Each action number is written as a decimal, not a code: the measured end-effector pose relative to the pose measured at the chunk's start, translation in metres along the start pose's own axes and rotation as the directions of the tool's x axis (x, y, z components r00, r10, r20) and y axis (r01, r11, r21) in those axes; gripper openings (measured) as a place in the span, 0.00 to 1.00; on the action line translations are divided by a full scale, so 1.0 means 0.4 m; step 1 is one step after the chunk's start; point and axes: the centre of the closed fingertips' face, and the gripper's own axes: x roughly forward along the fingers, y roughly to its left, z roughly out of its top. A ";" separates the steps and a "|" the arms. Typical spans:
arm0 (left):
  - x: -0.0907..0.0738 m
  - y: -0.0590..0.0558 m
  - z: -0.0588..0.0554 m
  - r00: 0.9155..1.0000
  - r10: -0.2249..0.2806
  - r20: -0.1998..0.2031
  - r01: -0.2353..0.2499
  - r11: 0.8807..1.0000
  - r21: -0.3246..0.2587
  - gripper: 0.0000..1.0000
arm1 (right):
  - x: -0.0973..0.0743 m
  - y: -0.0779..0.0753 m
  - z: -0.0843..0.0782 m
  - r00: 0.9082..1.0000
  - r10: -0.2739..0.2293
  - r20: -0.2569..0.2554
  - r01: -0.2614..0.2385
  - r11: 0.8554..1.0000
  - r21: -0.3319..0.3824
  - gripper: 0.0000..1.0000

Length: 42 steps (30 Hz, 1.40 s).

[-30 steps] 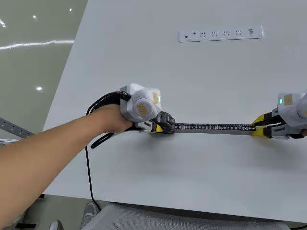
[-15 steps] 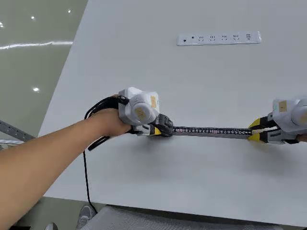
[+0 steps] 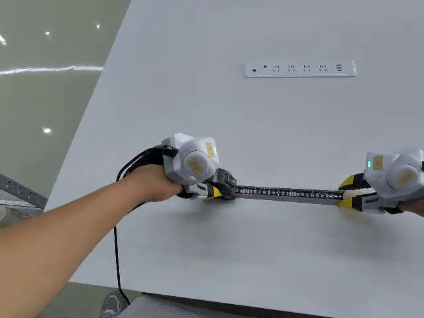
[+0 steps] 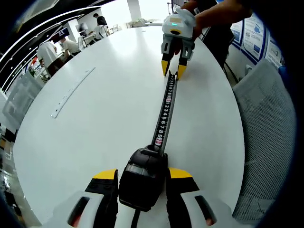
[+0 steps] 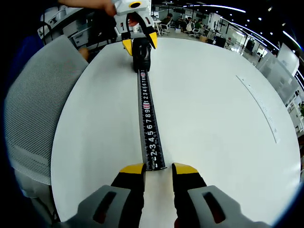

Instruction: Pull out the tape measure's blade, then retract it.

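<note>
Left tool (image 4: 142, 175) at near left of worktop (image 3: 265, 126), jaws clamped on black tape measure case (image 4: 142, 185). Numbered blade (image 5: 148, 118) drawn out flat along worktop, running right to right tool (image 5: 158, 168), whose yellow-tipped jaws pinch blade end. Power strip (image 3: 299, 68) at far side, well apart.

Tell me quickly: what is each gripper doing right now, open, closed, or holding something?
Left gripper: closed on the tape measure case.
Right gripper: closed on the end of the blade.
</note>
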 end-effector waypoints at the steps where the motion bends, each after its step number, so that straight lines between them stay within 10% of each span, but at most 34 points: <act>1: -0.003 0.001 0.002 1.000 0.004 0.010 -0.004 1.000 -0.023 0.37 | -0.001 -0.001 0.000 1.000 -0.006 0.000 0.006 1.000 0.011 0.20; 17: -0.065 -0.019 -0.030 0.992 0.111 0.055 -0.092 0.957 -0.275 0.48 | -0.030 0.029 0.016 0.996 -0.082 0.035 0.074 0.982 0.175 0.30; 24: -0.097 -0.042 -0.049 0.988 0.145 0.061 -0.116 0.934 -0.337 0.49 | -0.043 0.036 0.030 0.991 -0.120 0.066 0.097 0.955 0.282 0.39; 30: -0.131 -0.030 -0.049 0.968 0.228 0.108 -0.161 0.888 -0.430 0.59 | -0.061 0.046 0.030 0.984 -0.163 0.077 0.125 0.924 0.362 0.49; 42: -0.192 -0.028 -0.054 0.943 0.309 0.121 -0.209 0.837 -0.506 0.73 | -0.152 0.070 0.051 0.958 -0.262 0.116 0.176 0.858 0.482 0.59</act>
